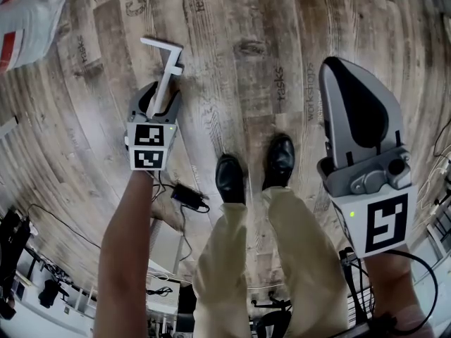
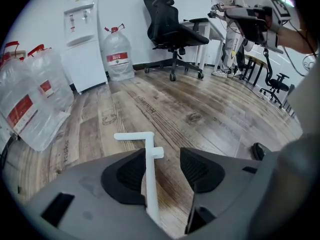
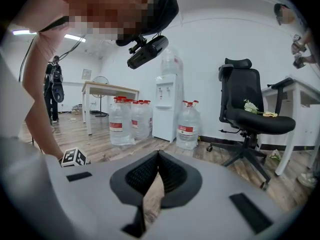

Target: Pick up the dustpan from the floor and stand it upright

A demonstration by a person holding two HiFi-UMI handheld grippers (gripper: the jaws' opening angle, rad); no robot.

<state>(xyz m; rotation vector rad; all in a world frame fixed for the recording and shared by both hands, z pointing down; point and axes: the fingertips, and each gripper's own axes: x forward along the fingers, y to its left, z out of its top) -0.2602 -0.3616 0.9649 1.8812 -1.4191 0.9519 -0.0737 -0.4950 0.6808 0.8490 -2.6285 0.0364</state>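
A thin white handle (image 2: 148, 179) with a short cross-piece at its far end sticks out forward from between the jaws of my left gripper (image 2: 162, 156). It lies against the left pad, and a gap shows to the right pad. In the head view the handle (image 1: 168, 69) is off the wooden floor, ahead of the left gripper (image 1: 163, 96). No pan is visible in any view. My right gripper (image 1: 330, 65) is raised at the right. Its jaws (image 3: 159, 155) are shut together with nothing between them.
The person's black shoes (image 1: 255, 169) stand between the grippers, with a black adapter (image 1: 187, 196) and cable on the floor beside them. Water jugs (image 2: 35, 101) lie at the left by a white dispenser (image 2: 84, 44). An office chair (image 2: 175, 31) and a standing person (image 2: 231, 29) are farther off.
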